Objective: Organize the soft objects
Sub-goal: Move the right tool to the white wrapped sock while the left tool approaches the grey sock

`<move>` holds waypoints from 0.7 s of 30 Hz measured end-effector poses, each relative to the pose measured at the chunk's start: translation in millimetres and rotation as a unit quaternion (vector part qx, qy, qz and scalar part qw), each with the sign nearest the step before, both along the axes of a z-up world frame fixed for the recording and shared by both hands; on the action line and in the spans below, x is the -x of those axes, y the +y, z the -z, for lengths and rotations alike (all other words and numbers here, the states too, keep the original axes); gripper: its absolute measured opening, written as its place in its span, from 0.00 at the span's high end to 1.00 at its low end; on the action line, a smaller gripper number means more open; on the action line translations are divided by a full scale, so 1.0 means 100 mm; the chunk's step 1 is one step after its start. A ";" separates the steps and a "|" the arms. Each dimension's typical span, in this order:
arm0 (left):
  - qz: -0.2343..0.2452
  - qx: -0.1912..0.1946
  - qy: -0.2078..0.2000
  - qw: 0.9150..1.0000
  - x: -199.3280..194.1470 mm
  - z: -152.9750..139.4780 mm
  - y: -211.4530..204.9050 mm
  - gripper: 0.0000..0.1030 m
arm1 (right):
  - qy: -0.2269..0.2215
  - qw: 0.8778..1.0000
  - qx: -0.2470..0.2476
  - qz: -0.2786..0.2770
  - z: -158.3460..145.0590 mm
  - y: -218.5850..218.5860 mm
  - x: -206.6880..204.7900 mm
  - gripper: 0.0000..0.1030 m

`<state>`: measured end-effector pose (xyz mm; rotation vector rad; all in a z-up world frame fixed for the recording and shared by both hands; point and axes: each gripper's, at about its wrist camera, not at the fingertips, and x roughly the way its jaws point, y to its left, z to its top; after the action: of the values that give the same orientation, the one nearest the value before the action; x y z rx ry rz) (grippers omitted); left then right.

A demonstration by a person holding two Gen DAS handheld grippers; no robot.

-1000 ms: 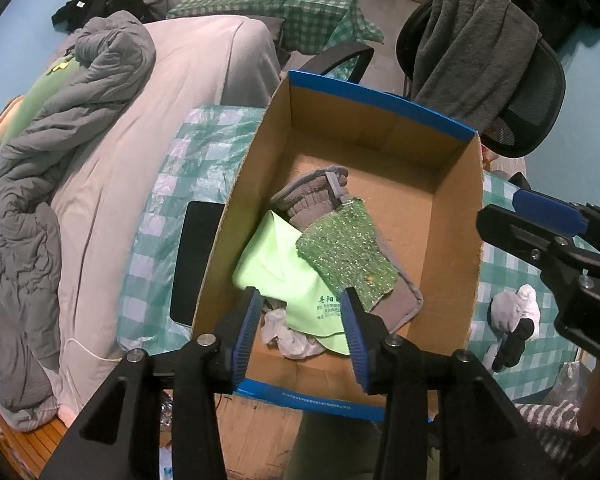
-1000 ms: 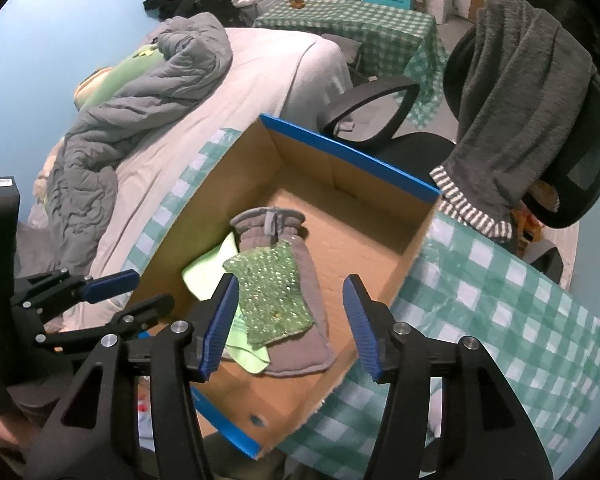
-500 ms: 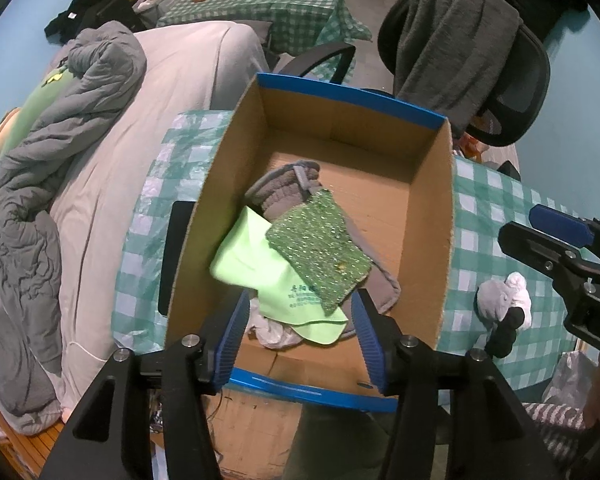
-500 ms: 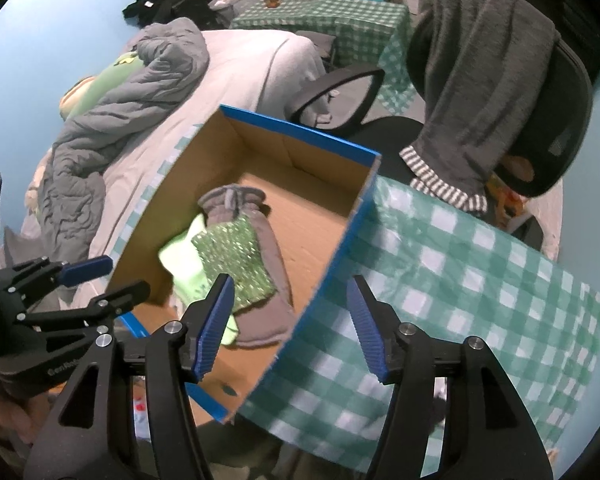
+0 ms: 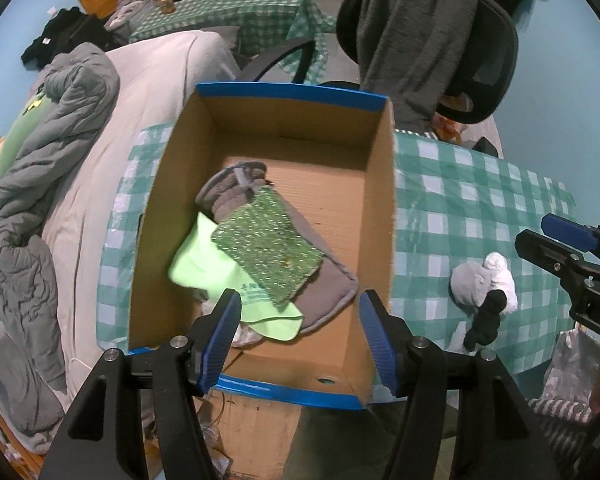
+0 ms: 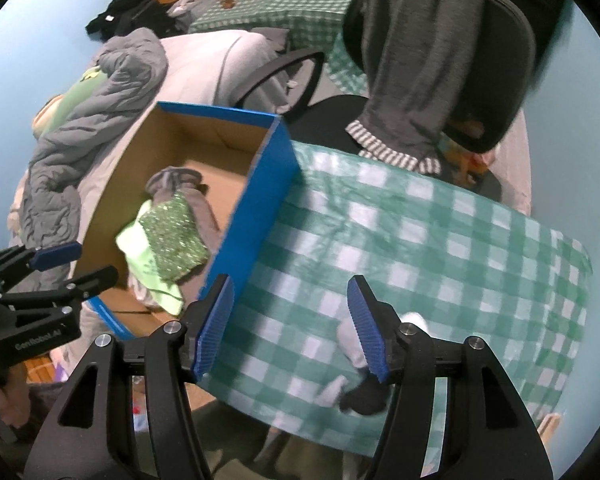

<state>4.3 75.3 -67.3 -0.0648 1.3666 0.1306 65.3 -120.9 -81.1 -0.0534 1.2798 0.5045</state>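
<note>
A cardboard box (image 5: 380, 200) with blue rims stands on the green checked table (image 5: 460, 208). In it lie a green sparkly cloth (image 5: 268, 248), a grey glove (image 5: 324, 292) and a light green cloth (image 5: 204, 268). My left gripper (image 5: 300, 332) is open and empty over the box's near end. A bundle of white, grey and black socks (image 5: 484, 288) lies on the table right of the box. My right gripper (image 6: 292, 328) is open and empty above the table, with the sock bundle (image 6: 356, 360) just behind its right finger. The box also shows in the right wrist view (image 6: 260, 200).
A black office chair (image 5: 480, 40) draped with a grey garment (image 5: 412, 28) stands behind the table. A bed with a grey duvet (image 5: 40, 168) lies to the left. A second checked table (image 5: 240, 12) is farther back.
Both grippers have moved right and pulled back from the box. The right gripper has swung from over the box to over the table near the sock bundle. Both stay open.
</note>
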 end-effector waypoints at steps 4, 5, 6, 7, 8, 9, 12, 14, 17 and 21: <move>0.012 -0.001 0.002 1.000 -0.02 0.00 -0.15 0.35 | 0.002 1.000 0.006 0.012 0.03 -0.19 0.02 0.41; 0.016 -0.001 0.002 1.000 -0.02 0.00 -0.19 0.35 | 0.003 1.000 0.007 0.016 0.04 -0.24 0.03 0.41; 0.020 -0.001 0.002 1.000 -0.02 0.00 -0.23 0.35 | 0.004 1.000 0.009 0.020 0.06 -0.29 0.03 0.41; 0.024 -0.001 0.003 1.000 -0.03 0.01 -0.27 0.35 | 0.005 1.000 0.011 0.023 0.07 -0.33 0.04 0.40; 0.029 -0.001 0.004 1.000 -0.03 0.02 -0.33 0.35 | 0.007 1.000 0.012 0.027 0.08 -0.38 0.04 0.40; 0.033 -0.001 0.005 0.999 -0.04 0.03 -0.38 0.35 | 0.008 0.999 0.013 0.030 0.09 -0.43 0.05 0.40; 0.045 0.001 0.009 0.999 -0.04 0.06 -0.50 0.35 | 0.013 0.999 0.017 0.041 0.13 -0.57 0.06 0.40; 0.057 0.002 0.012 0.998 -0.06 0.08 -0.61 0.35 | 0.016 0.999 0.018 0.047 0.16 -0.65 0.07 0.40; 0.072 0.000 0.016 0.997 -0.07 0.11 -0.75 0.35 | 0.021 0.998 0.023 0.057 0.20 -0.77 0.09 0.40; 0.089 0.000 0.022 0.996 -0.10 0.16 -0.90 0.35 | 0.028 0.997 0.028 0.070 0.28 -0.94 0.12 0.40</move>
<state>14.7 -15.1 -83.1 0.0598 1.4101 -0.0180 53.2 -215.1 -109.1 0.0029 1.3433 0.3515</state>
